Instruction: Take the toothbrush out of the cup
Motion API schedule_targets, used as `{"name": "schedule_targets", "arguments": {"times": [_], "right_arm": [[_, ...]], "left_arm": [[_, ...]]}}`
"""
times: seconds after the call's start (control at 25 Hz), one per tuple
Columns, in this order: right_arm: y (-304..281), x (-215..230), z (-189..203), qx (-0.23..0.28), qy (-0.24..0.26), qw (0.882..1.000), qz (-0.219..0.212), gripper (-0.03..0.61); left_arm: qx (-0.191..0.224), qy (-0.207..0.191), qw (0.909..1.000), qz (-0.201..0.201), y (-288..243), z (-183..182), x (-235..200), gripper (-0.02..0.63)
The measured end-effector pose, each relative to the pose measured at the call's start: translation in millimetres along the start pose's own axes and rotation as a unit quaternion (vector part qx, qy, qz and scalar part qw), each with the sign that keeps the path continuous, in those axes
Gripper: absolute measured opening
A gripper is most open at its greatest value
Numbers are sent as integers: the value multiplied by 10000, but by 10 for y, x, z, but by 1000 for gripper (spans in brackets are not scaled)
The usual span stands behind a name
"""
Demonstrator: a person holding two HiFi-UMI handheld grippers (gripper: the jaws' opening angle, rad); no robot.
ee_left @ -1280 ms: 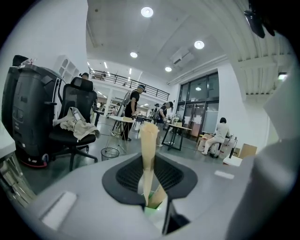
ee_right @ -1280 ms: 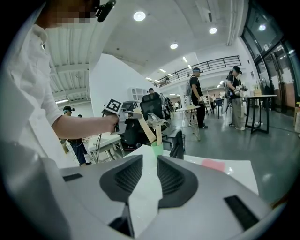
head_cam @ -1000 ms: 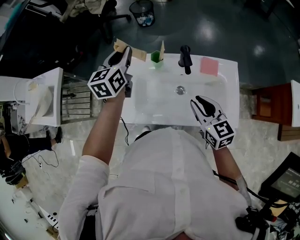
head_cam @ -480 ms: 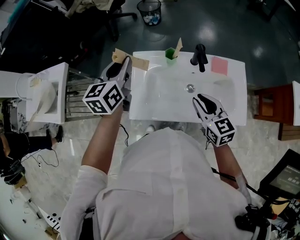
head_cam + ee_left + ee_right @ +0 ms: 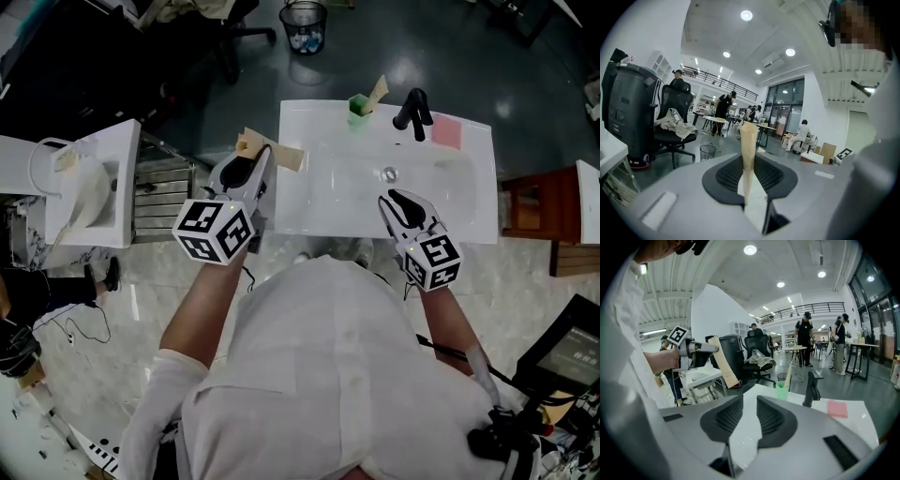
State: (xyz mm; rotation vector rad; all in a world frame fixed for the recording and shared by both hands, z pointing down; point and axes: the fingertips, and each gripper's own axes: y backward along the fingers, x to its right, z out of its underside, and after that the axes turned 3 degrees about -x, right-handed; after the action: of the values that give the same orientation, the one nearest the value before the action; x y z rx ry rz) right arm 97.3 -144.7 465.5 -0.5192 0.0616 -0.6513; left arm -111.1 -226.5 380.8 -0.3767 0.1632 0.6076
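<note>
A green cup (image 5: 358,109) stands at the back rim of the white sink (image 5: 328,202), with a tan wrapped toothbrush (image 5: 378,90) leaning out of it. My left gripper (image 5: 255,167) hangs off the sink's left edge, shut on a second tan paper-wrapped toothbrush (image 5: 286,156). In the left gripper view that wrapper (image 5: 749,140) stands upright, pinched between the pads of the left gripper (image 5: 749,161). My right gripper (image 5: 394,202) hovers over the sink's front part, open and empty. The right gripper view shows the right gripper (image 5: 749,416), the cup (image 5: 782,391) ahead and the left gripper (image 5: 689,348).
A black faucet (image 5: 412,108) and a pink sponge (image 5: 446,132) sit at the sink's back right. A second white basin unit (image 5: 84,178) stands to the left, a wooden cabinet (image 5: 539,216) to the right. Behind are a waste bin (image 5: 305,23), an office chair (image 5: 675,117) and several people.
My left gripper has drawn back and to the left, off the sink's rim, still holding the tan wrapper. The right gripper has pulled back toward the sink's front edge.
</note>
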Motion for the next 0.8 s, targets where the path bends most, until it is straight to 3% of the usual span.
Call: {"name": "schedule_targets", "arguments": {"times": [0.36, 0.64, 0.8], "right_arm": [[-288, -210, -16, 160, -178, 9982, 557, 84], [-527, 372, -329, 623, -254, 9943, 830, 86], [-777, 801, -544, 673, -281, 9929, 936, 122]], "left_arm": [[-285, -208, 9988, 338, 557, 402, -110, 75], [-391, -62, 9985, 370, 647, 581, -60, 75], [-298, 4, 9993, 240, 585, 517, 70, 75]]}}
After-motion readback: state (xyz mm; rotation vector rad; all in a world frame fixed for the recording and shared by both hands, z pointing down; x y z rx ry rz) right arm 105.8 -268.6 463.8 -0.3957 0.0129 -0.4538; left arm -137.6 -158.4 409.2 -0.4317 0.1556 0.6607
